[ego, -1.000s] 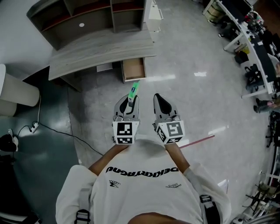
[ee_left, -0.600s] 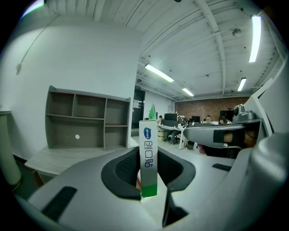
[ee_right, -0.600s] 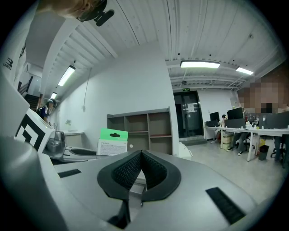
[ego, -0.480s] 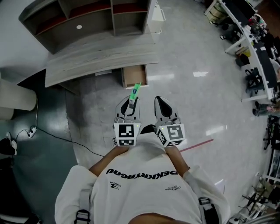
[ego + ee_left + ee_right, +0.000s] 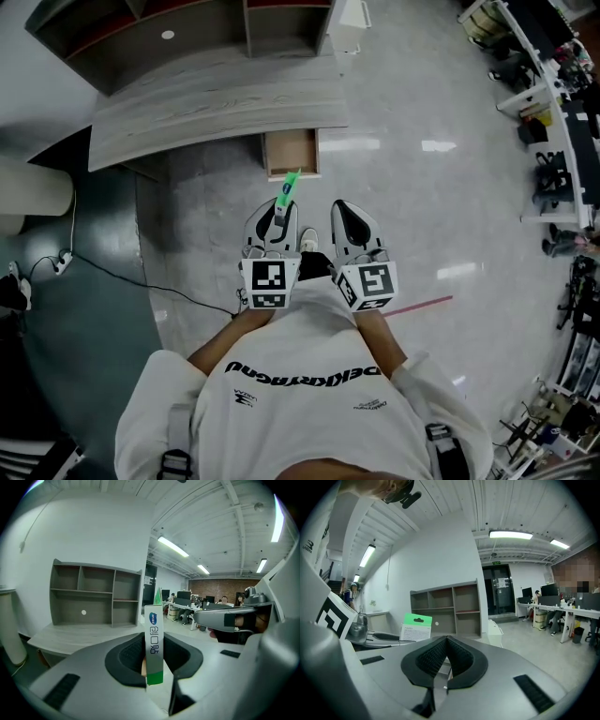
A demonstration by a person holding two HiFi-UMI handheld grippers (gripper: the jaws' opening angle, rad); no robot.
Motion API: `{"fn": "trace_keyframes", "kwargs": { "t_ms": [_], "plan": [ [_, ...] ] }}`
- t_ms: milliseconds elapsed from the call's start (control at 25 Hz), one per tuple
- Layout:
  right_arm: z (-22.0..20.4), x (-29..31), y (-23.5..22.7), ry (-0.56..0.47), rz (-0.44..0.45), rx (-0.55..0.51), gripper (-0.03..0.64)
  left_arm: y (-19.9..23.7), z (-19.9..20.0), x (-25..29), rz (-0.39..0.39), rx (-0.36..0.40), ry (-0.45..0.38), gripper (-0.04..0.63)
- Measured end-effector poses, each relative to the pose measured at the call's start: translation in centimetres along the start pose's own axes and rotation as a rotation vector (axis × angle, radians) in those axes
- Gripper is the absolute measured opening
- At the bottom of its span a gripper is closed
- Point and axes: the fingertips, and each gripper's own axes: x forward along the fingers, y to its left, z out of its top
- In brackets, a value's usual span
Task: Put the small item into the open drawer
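Transport phase, judging by the layout: small green-and-white box (image 5: 153,644) is clamped in left gripper (image 5: 277,214), jaws part-way apart and closed on its near end. Most of the box sticks out past the jaw tips, pointing toward the far side. Right gripper (image 5: 344,212) sits just beside it on the right, jaws together, nothing btwn them. Both are held out in front of the person's chest, above bare floor (image 5: 403,216).

Open drawer (image 5: 291,155) lies farther off, roughly straight ahead of the box tip. It's pulled out from under the near edge of the grey wood desk (image 5: 216,98). Looks empty, though its far part is tucked under the desk top. Shelf unit (image 5: 178,28) stands at the desk's far side. Box and drawer are well apart, no contact.

Risks as I read them:
- Grip is on one end only, so the long free end could pivot or slide out if jolted. A drop here lands on the floor, short of the drawer.
- Drawer sits low, under the desk overhang. Coming in too high, box tip prob. hits the desk edge; too low, the drawer front.
- Drawer opening is narrow, so letting go before the box is over it = miss.
- Right gripper rides so close it could knock the box or a drawer side during the reach.
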Motion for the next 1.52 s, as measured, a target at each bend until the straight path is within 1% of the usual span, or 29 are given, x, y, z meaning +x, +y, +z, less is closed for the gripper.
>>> {"fn": "trace_keyframes", "kwargs": {
  "t_ms": [280,480,720,1120,1520],
  "plan": [
    [-1.6,2.8,-3.3,0.060,0.032,0.030,0.028,-0.4,-2.2,3.3,0.030,-0.038,0.084,0.095],
    [-3.0,4.8,-4.8,0.094,0.059,0.049,0.028,-0.4,-3.5,5.6,0.060,-0.021,0.109,0.095],
    [-5.2,6.1,-5.7,0.118,0.110,0.084,0.028,0.1,-6.2,7.7,0.101,-0.060,0.168,0.095],
    [-9.6,9.6,-8.1,0.189,0.102,0.104,0.028,1.2,-9.9,11.4,0.149,-0.089,0.229,0.095],
    [-13.5,12.2,-9.5,0.209,0.100,0.134,0.028,2.5,-14.7,14.3,0.193,-0.129,0.282,0.095]
  ]
}}
